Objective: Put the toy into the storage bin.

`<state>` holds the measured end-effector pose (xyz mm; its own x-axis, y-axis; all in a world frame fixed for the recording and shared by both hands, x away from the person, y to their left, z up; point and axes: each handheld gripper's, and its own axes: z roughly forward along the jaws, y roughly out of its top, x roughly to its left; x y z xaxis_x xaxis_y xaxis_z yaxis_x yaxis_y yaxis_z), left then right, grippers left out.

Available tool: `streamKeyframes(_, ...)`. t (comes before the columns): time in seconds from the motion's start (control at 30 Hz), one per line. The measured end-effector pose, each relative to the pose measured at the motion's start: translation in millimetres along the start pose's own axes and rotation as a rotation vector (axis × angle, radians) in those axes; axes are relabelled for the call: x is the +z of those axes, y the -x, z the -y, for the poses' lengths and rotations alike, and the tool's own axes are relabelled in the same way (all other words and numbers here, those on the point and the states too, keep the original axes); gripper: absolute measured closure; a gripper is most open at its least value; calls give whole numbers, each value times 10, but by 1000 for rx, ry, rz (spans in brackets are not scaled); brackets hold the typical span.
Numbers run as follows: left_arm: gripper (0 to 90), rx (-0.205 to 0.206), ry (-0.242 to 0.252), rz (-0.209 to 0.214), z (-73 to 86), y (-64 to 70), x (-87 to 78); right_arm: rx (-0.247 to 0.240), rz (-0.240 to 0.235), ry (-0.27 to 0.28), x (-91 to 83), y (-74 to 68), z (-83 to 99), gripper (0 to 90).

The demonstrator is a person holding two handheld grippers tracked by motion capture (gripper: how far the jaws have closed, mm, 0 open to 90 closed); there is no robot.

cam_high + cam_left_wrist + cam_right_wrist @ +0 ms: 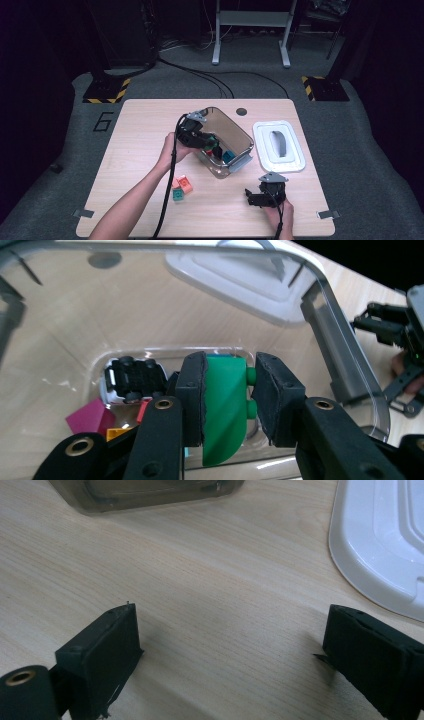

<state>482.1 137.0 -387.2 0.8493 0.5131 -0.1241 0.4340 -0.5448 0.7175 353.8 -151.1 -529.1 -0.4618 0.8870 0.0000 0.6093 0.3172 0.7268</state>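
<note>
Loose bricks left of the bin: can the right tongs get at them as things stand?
Probably yes. The right tongs stand open and empty over bare table, and the loose bricks lie in the open across from them, nothing between; the left tongs hold a green brick inside the bin.

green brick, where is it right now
The green brick is clamped between the left tongs, held over the open clear bin near the table's middle, above the toy car and other pieces inside.

The clear bin point(235, 131) walls close in around the left gripper point(207, 141), with toys under it, while bare table point(220, 205) lies open between the blocks point(180, 187) and the right gripper point(251, 198).
</note>
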Motion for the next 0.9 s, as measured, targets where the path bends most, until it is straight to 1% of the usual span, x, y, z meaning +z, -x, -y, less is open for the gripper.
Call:
streamKeyframes(0.03,663,8,-13,3,1,2,2,0,0,0,0,0,0,72)
streamKeyframes(0.07,662,11,-14,8,1,6,7,4,1,2,2,-3,-1,72)
streamKeyframes(0.1,662,12,-18,15,1,6,9,-2,0,0,0,1,0,72)
streamKeyframes(0.13,661,15,-20,12,-1,8,12,7,2,3,3,-5,-2,72)
streamKeyframes(0.17,661,15,-20,15,-2,6,14,-1,0,0,0,1,0,72)
streamKeyframes(0.33,669,21,-43,27,-2,0,37,0,1,0,0,0,0,72)
streamKeyframes(0.37,667,21,-45,32,0,-4,41,10,2,3,4,-7,-2,72)
streamKeyframes(0.47,642,11,-53,51,9,-17,53,9,2,3,3,-6,-2,72)
streamKeyframes(0.53,617,5,-39,58,23,-13,32,2,2,5,4,-1,-1,72)
streamKeyframes(0.63,546,10,-20,45,63,21,-59,11,3,4,4,-7,-2,72)
streamKeyframes(0.67,521,14,-14,33,85,34,-104,6,2,5,5,-4,-3,72)
streamKeyframes(0.73,440,6,13,15,143,59,-206,6,3,5,4,-4,-3,72)
streamKeyframes(0.77,407,3,23,0,174,66,-262,6,3,5,5,-4,-3,72)
streamKeyframes(0.9,295,-18,71,-51,325,62,-483,3,5,4,4,-1,-2,73)
